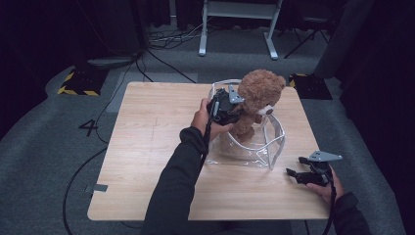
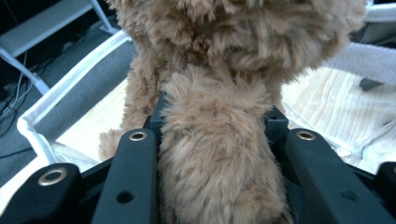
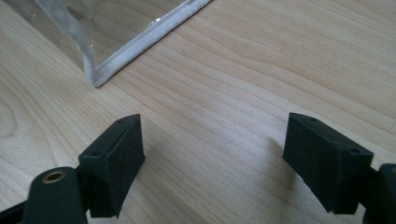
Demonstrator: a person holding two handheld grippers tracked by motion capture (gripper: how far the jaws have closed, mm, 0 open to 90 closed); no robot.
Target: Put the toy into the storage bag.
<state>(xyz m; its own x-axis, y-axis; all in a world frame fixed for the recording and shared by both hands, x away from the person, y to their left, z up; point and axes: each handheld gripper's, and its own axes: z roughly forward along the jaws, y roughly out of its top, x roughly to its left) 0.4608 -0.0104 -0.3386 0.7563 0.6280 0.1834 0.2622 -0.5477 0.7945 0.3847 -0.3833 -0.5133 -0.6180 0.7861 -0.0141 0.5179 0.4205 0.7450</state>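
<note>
In the high view, a brown teddy bear (image 1: 257,100) stood upright inside a clear plastic bag with white trim (image 1: 274,142), which sat on the far right part of a wooden table (image 1: 147,147). The left gripper (image 1: 230,108) was at the bear's left side, above the bag's open mouth, held by the person's left hand (image 1: 205,117), whose dark sleeve reached across the table. Its jaws were hidden against the fur from this angle. The right gripper (image 1: 299,172) lay low over the table just beyond the bag's near right corner, apart from the bag, with its jaws spread and nothing between them.

In the left gripper view, the jaws stood on either side of a thick furry limb of the teddy bear (image 2: 215,158), pressing on it from both sides, so the gripper held the bear by that limb. The bear's body rose just behind, and the bag's white trim (image 2: 70,88) ran around it, with the table seen through the clear plastic.

In the right gripper view, the right gripper (image 3: 212,163) had its jaws wide apart over bare table (image 3: 261,70), holding nothing. A white-trimmed corner of the bag (image 3: 98,77) lay near, ahead of the left jaw, not touching it.
</note>
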